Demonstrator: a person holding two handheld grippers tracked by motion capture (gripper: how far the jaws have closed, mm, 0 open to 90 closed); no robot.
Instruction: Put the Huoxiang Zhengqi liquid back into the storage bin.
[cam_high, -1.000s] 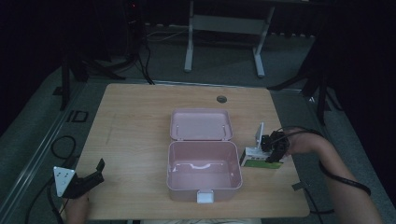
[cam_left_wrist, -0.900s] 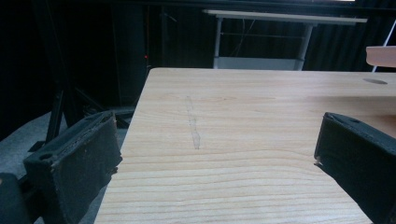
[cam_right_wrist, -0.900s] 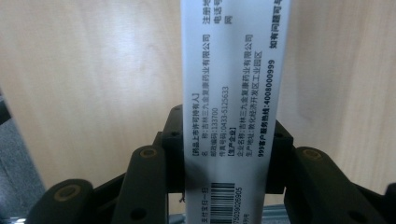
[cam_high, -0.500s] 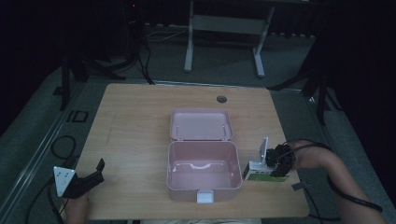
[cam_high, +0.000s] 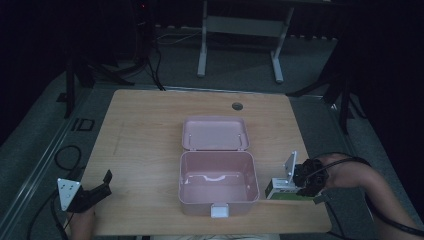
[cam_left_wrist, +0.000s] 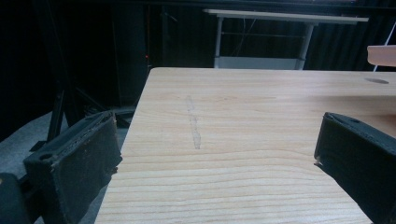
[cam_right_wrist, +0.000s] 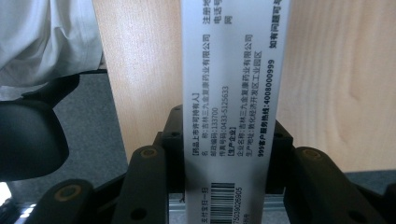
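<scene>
— What do we see at the right hand-held gripper (cam_high: 295, 186)?

— We see it clenched on a small carton (cam_right_wrist: 231, 93), white with printed text and a barcode, pinched between the two jaws in the right gripper view. From the high view the carton (cam_high: 282, 191) shows a green edge and sits low over the front right part of the bench (cam_high: 145, 130); we cannot tell whether it touches the wood.

— And the left hand-held gripper (cam_high: 97, 189)?

— Released, we'd say: in the left gripper view its jaws stand wide apart with bare wood between them. It rests near the front left corner of the bench, well apart from everything else.

— What lies around the carton?

— Just to its left we find a pink lunch box (cam_high: 217, 182), open, its lid (cam_high: 215, 134) laid back flat behind it. The box wall stands between the carton and the left side of the bench. A white latch (cam_high: 218, 210) hangs at the box's front.

— Anything farther out?

— A round cable hole (cam_high: 237, 106) near the bench's back edge, and beyond that a white frame (cam_high: 240, 37) on the dark floor. In the right gripper view we also see a pale sleeve (cam_right_wrist: 46, 42) past the bench edge.
</scene>
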